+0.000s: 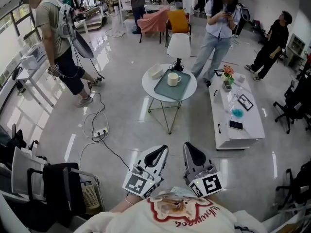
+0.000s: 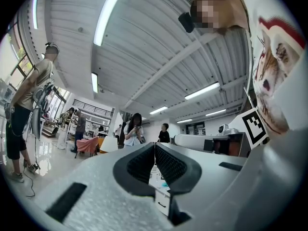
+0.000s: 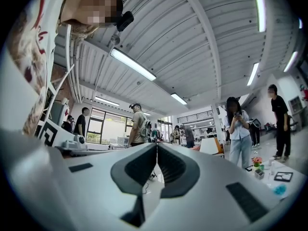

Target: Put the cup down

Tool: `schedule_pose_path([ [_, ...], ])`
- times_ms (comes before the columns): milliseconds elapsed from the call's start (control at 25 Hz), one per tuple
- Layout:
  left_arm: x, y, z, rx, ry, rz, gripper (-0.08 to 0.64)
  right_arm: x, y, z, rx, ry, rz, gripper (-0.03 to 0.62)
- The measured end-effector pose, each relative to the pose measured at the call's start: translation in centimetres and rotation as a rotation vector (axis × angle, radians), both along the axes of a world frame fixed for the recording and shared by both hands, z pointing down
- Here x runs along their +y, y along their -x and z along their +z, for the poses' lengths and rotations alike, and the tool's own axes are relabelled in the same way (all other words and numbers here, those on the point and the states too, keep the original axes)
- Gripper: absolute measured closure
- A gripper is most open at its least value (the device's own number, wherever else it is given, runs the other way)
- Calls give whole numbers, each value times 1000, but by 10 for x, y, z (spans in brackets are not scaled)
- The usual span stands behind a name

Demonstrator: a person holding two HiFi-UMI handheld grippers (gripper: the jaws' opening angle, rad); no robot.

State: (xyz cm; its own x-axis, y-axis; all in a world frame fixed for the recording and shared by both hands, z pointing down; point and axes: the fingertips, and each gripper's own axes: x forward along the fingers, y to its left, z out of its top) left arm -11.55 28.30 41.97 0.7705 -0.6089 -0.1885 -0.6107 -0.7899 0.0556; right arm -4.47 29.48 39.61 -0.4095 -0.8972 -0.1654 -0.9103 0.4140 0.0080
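A cream cup [image 1: 173,79] stands on a grey-green tray [image 1: 163,88] on the round white table [image 1: 150,88], well ahead of me. My left gripper [image 1: 160,152] and right gripper [image 1: 190,148] are held close to my chest, far short of the table. In the left gripper view the left gripper [image 2: 154,145] has its jaws pressed together with nothing between them. The right gripper [image 3: 157,145] is likewise shut and holds nothing. The cup does not show in either gripper view.
A white bowl [image 1: 155,71] and a white lamp [image 1: 179,46] share the round table. A long white table [image 1: 238,111] with small items stands at right. A cable and power strip [image 1: 100,131] lie on the floor at left. Several people stand around the room.
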Motion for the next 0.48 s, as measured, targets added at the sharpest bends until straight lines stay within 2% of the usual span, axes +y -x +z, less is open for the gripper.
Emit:
schedule_pose_path([
  [160,13,-3,-10,17,29,9,543,11,7,-6,-22,-31,-27,563],
  [280,19,-10,-10,10,30,18,543,15,5,-4,-25,-4,-32,563],
  [400,25,-21,-13,6,29,38,543,17,-4,-13,-37,-72,-32,563],
  [480,28,-26,-12,10,34,48,543,17,-7,-13,-42,-71,-32,563],
])
